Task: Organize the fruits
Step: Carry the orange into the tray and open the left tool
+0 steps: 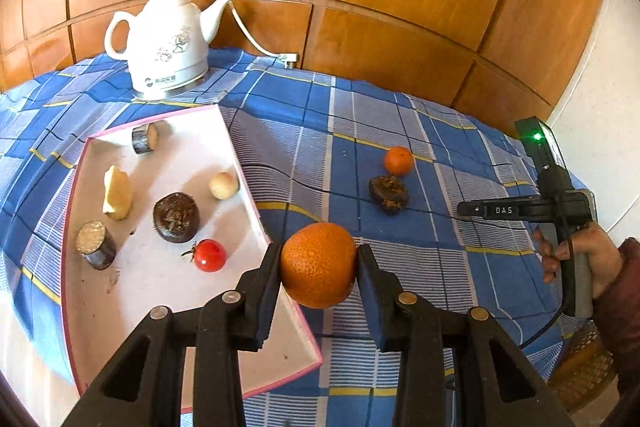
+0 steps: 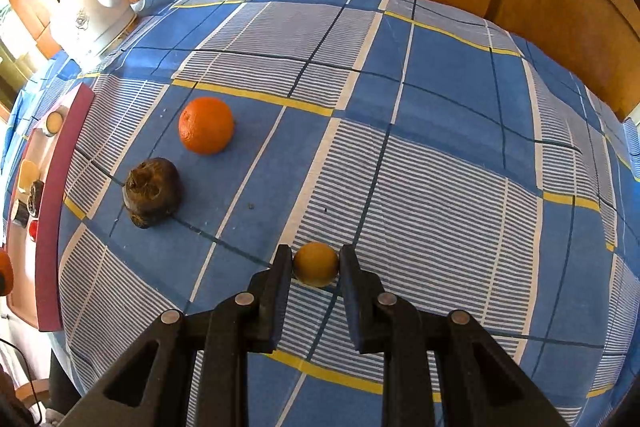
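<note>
left gripper: clamped on big orange, lifted, hanging over the near right corner of the tray
drop spot: I'd go left and forward; tomato just inside, keep clear
right gripper: pinched on small yellow fruit, on the cloth
loose: mandarin, dark root, well right of tray

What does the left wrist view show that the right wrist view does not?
Only the left wrist view shows the left tongs shut on a big orange, a hand, and the tray's whole content. Only the right wrist view shows the right tongs shut on a small yellow fruit. Both show the kettle, the loose orange and the dark fruit beside it.
</note>
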Demonstrator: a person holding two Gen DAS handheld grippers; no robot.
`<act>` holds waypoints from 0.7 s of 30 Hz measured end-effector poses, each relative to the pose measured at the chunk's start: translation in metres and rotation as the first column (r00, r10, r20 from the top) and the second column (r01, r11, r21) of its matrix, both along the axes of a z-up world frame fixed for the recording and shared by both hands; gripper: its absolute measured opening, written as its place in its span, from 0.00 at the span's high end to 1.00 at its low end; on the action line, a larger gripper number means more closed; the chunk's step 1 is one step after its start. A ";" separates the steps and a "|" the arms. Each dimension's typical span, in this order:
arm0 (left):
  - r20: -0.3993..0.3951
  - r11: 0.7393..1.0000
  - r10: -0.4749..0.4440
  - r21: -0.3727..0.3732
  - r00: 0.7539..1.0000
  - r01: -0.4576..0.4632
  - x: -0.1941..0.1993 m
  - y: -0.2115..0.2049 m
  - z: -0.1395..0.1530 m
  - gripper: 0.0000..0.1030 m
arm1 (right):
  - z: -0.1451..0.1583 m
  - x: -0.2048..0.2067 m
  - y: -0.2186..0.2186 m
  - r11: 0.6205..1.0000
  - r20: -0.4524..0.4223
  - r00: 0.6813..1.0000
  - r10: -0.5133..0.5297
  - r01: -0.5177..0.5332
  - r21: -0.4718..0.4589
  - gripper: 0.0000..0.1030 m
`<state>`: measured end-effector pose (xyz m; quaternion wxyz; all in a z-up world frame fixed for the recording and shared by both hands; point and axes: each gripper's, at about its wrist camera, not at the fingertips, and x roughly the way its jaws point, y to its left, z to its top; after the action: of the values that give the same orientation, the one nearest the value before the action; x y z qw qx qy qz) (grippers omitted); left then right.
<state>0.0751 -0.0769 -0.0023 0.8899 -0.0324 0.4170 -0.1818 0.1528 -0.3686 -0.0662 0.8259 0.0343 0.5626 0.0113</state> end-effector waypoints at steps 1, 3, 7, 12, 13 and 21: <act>-0.003 1.000 0.003 -0.002 1.000 -0.003 0.000 0.001 0.000 0.64 | 0.000 0.000 0.000 1.000 0.000 1.000 0.000 0.000 -0.001 0.76; -0.007 1.000 0.019 -0.015 1.000 -0.019 0.002 0.010 0.000 0.64 | 0.000 0.000 0.000 1.000 0.003 1.000 -0.001 0.001 -0.005 0.76; -0.011 0.996 0.081 -0.034 0.997 -0.081 0.005 0.038 0.001 0.64 | 0.001 -0.001 0.002 1.000 0.007 1.000 0.005 -0.005 -0.018 0.76; -0.042 0.967 0.240 -0.076 0.970 -0.242 0.016 0.101 -0.002 0.64 | 0.002 -0.001 0.007 0.999 0.006 1.000 0.018 -0.018 -0.042 0.76; -0.054 0.959 0.266 -0.085 0.962 -0.270 0.019 0.113 -0.004 0.64 | 0.002 -0.001 0.008 0.999 0.006 1.000 0.021 -0.021 -0.048 0.76; -0.062 0.939 0.313 -0.126 0.948 -0.319 0.054 0.141 -0.006 0.64 | 0.004 -0.002 0.013 0.997 0.009 0.999 0.043 -0.042 -0.071 0.76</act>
<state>0.1288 0.0643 -0.0087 0.8946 -0.1627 0.4113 -0.0636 0.1508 -0.3558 -0.0626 0.8291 -0.0070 0.5590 0.0091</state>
